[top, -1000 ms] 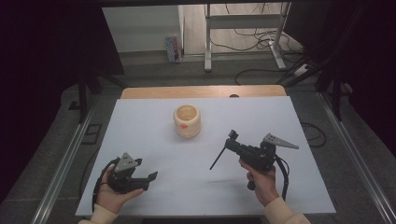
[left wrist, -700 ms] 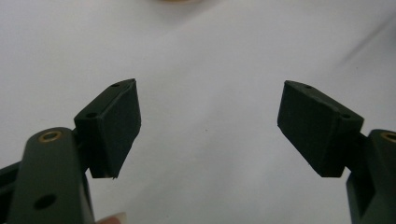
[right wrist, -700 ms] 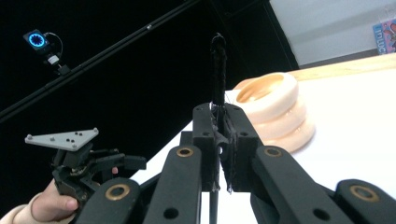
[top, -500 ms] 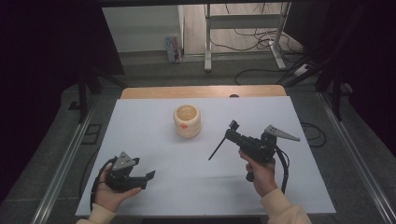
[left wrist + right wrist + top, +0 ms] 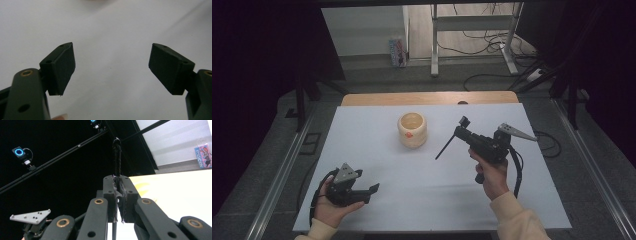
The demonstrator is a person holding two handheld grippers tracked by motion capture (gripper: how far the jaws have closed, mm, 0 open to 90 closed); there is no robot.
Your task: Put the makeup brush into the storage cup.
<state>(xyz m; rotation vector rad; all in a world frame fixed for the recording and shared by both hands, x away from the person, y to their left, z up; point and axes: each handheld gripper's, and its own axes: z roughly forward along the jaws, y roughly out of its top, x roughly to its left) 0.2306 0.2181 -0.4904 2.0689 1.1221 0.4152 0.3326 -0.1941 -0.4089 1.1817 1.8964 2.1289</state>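
While clamped in right claw (image 5: 460,131): thin black rod (image 5: 444,148).

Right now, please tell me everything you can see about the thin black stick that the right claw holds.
The black stick is thin, straight and dark, with a rough, maybe wrapped surface in the right gripper view and a small loop at its far end. The right claw is shut on it, both pads pressing its middle part. In the high view it slants down and left from the claw, lifted over the white table, touching nothing else. Its material is unclear.
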